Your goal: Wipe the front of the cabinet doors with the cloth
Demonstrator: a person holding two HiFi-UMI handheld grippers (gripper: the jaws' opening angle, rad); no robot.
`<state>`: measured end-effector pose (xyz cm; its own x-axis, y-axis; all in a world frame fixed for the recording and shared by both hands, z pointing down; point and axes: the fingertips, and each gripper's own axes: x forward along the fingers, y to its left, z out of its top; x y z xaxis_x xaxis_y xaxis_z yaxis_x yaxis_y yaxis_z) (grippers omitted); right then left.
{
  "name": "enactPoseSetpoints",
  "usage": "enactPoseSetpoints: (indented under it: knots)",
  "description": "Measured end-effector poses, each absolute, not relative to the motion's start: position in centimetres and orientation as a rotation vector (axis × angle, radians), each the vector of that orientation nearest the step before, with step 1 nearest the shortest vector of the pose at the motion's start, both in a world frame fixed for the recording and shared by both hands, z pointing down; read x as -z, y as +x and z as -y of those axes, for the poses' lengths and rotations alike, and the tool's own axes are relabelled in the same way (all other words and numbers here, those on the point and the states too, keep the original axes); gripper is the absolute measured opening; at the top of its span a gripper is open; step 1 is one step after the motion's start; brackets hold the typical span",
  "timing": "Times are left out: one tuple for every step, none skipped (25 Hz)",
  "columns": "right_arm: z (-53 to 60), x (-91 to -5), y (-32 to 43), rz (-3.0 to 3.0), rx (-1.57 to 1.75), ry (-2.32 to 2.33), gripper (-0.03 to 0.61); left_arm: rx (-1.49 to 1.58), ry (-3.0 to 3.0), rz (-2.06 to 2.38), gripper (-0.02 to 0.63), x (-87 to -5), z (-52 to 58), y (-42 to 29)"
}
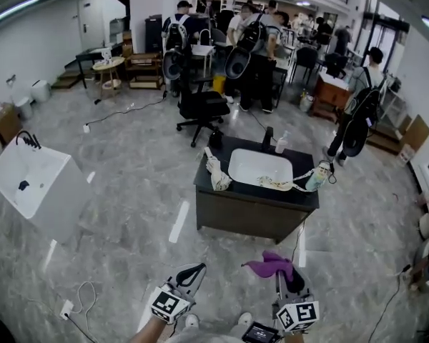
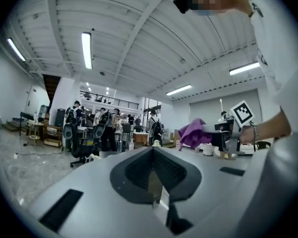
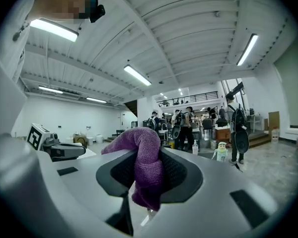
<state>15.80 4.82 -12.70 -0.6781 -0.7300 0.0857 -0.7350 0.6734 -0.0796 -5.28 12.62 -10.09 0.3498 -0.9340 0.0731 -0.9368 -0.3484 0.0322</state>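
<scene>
My right gripper (image 3: pixel 150 157) is clamped on the purple cloth (image 3: pixel 147 175), which is draped over the jaw tips. My left gripper (image 2: pixel 153 152) is closed with nothing in it. The dark cabinet (image 1: pixel 252 219) stands well ahead across the floor. Its front runs crosswise, facing me, nearer my right side. Only the head view shows that front; both gripper views tilt upward.

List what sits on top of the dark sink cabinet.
A white basin, a dark faucet, a pale bottle and a bunched rag at the left edge. Whatever lies under the rag is covered.
</scene>
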Motion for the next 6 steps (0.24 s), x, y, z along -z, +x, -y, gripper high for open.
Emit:
enactPoseSetpoints:
  knots:
    - [-6.2, 13.4, 14.8, 2.823, -0.169, 1.252, 0.115, -0.109, 2.549, 1.741, 0.006, 10.5, -13.7, -6.6]
    - [-7.6, 14.3, 13.9, 2.815, -0.165, 1.259, 0.115, -0.15, 2.566, 1.736, 0.006, 10.8, -14.9, -7.9]
    - [-9.1, 15.2, 13.2, 2.806, -0.155, 1.265, 0.115, -0.178, 2.574, 1.741, 0.006, 11.2, -16.0, -9.2]
    - [-10.5, 16.1, 12.5, 2.796, -0.142, 1.272, 0.115, -0.19, 2.575, 1.75, 0.006, 11.7, -17.0, -10.4]
    - [-11.8, 17.0, 11.9, 2.786, -0.128, 1.28, 0.115, -0.19, 2.573, 1.763, 0.006, 12.3, -17.9, -11.6]
    - [-13.1, 17.9, 11.4, 2.775, -0.114, 1.289, 0.115, -0.184, 2.57, 1.777, 0.006, 12.9, -18.9, -12.8]
